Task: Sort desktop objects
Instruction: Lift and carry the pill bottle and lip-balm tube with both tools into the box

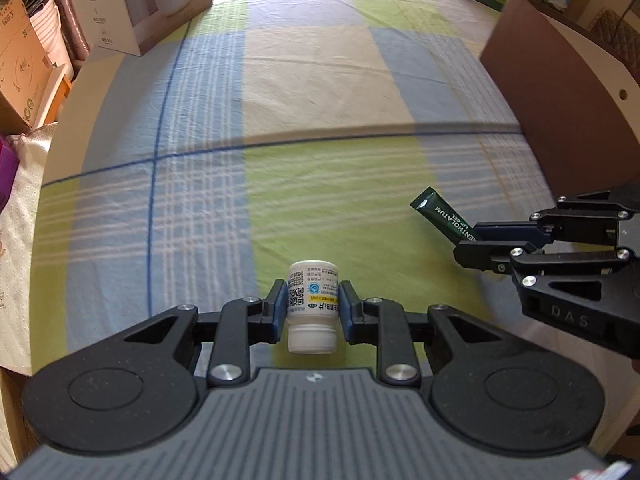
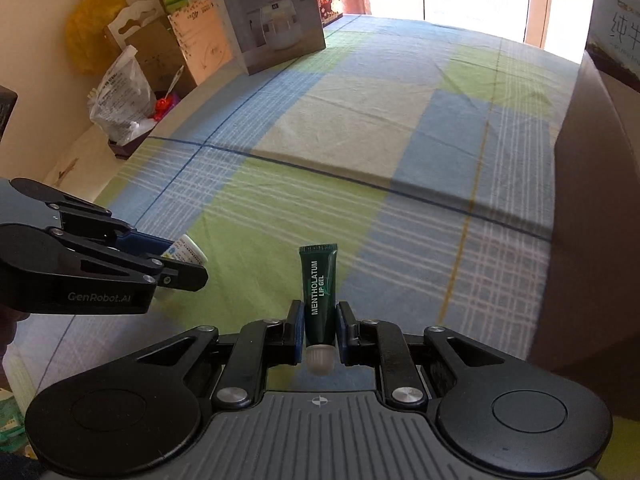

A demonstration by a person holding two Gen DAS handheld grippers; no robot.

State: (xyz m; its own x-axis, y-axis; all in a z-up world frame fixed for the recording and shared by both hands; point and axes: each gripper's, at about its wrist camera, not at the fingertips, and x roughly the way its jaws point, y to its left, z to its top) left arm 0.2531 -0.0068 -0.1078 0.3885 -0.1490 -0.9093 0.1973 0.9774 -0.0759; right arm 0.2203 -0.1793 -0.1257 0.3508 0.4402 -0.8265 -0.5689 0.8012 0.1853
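Observation:
My left gripper (image 1: 313, 306) is shut on a small white pill bottle (image 1: 312, 300), cap toward the camera, held above the checked cloth. It also shows in the right wrist view (image 2: 188, 264), with the bottle (image 2: 186, 249) peeking out between its fingers. My right gripper (image 2: 319, 326) is shut on a dark green Mentholatum lip gel tube (image 2: 319, 292), white cap toward the camera, crimped end pointing forward. In the left wrist view the right gripper (image 1: 466, 244) sits at the right with the tube (image 1: 442, 214) sticking out to the upper left.
A blue, green and cream checked cloth (image 1: 320, 120) covers the table. A brown box (image 1: 560, 92) stands at the right, also in the right wrist view (image 2: 592, 220). A humidifier box (image 2: 268, 16) and cartons and bags (image 2: 120, 92) stand at the far left.

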